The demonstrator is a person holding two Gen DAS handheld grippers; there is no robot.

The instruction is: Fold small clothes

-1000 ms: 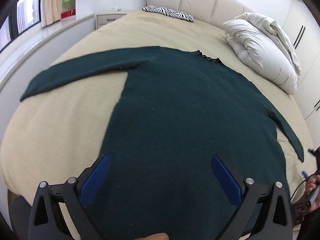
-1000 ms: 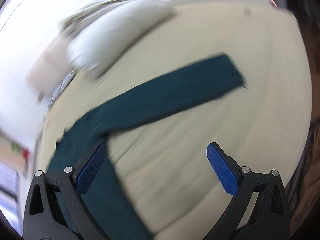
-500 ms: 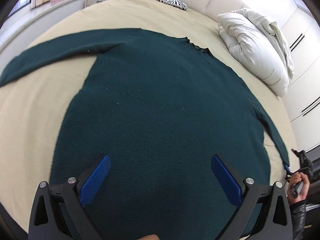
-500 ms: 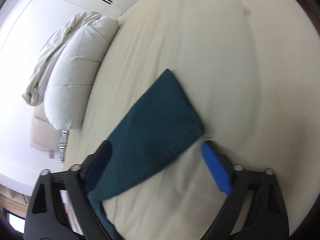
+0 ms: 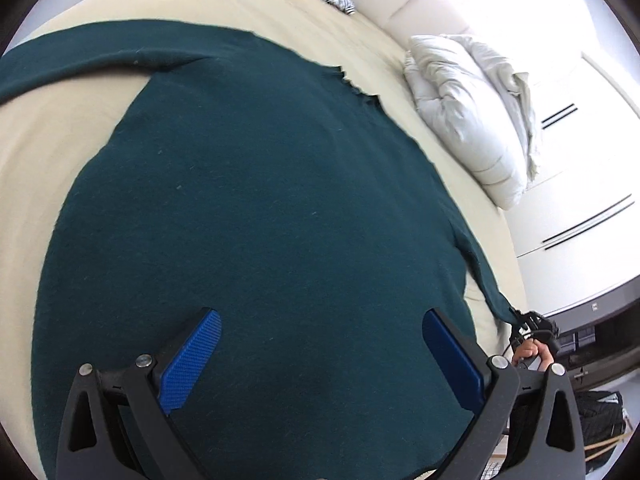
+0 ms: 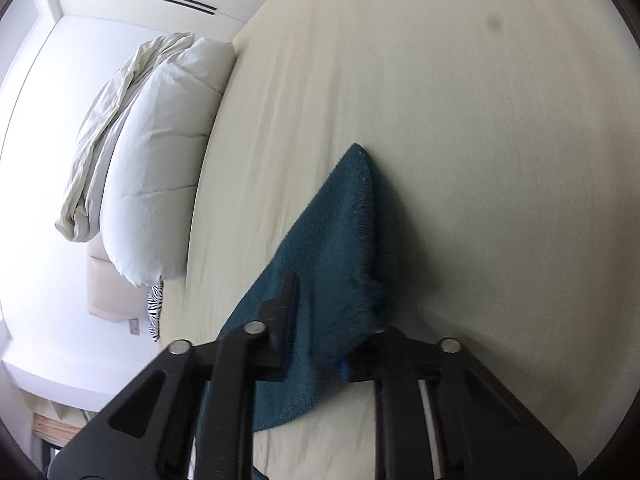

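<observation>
We've got the black left gripper with blue ribbed pads (image 5: 320, 354) hanging with its fingers spread wide, nothing between them. Our black right gripper (image 6: 320, 320) has its fingers pinched in tight on the dark teal knit sleeve (image 6: 340, 248), and our right hand (image 5: 532, 354) wraps its handle.

No text, label, brand or number can be read in either view.

Dark teal long-sleeved sweater (image 5: 260, 208), spread flat, front down or up unclear. Left sleeve stretched outward. Right sleeve cuff (image 6: 340, 248) bunched, lifted slightly.
</observation>
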